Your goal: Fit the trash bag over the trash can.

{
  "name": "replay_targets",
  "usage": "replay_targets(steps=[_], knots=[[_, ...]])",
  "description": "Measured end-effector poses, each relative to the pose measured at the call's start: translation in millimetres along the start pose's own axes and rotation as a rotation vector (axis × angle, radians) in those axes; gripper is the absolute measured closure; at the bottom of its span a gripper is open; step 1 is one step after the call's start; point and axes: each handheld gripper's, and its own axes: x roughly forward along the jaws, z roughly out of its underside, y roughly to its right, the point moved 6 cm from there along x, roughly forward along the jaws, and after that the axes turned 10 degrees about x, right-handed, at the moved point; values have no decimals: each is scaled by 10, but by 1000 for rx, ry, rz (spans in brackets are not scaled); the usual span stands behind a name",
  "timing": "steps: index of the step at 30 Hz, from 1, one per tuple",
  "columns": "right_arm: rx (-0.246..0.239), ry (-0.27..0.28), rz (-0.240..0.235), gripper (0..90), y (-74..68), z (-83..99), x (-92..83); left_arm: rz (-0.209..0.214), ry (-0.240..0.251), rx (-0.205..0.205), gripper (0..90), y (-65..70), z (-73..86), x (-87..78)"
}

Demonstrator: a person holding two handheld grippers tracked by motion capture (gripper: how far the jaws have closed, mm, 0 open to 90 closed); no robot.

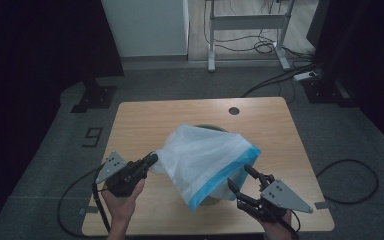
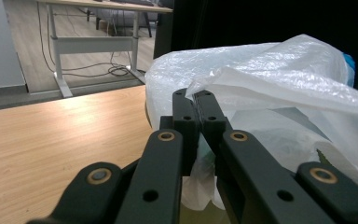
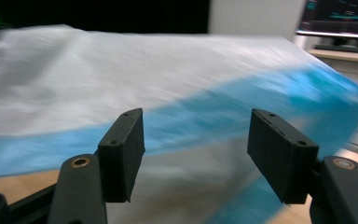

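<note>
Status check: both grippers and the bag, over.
Left gripper shut on plastic bag. Right gripper open at bag's blue-banded edge, nothing gripped. Bag draped over green bowl. Nothing in the way.

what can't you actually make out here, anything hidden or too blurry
- Dark round thing under the plastic bag, high view: the bag covers all but a sliver of rim, so what it is stays unclear.
- Bag contents, left gripper view: cloudy plastic and the shut left gripper pinching a fold block them.
- Bag's blue band, right gripper view: motion blur smears it, so whether the open right gripper touches it is unclear.
- Screen, right gripper view: cut by the edge, too small.
</note>
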Motion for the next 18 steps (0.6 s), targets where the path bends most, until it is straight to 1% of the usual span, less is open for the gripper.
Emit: replay_targets(steps=[2, 5, 7, 9, 13, 18], knots=[[11, 4, 29, 357, 73, 15, 1, -4, 3, -6, 881, -12, 7, -11], [29, 10, 58, 363, 165, 22, -16, -6, 8, -16, 880, -29, 18, -25], [39, 13, 66, 383, 212, 24, -29, -4, 11, -23, 880, -36, 24, -31], [49, 13, 61, 420, 237, 27, -34, -4, 11, -24, 880, -35, 26, -32], [50, 8, 64, 471, 270, 31, 2, -3, 15, -23, 879, -31, 17, -36], [69, 19, 86, 510, 334, 13, 32, -3, 16, -23, 878, -38, 13, -38]])
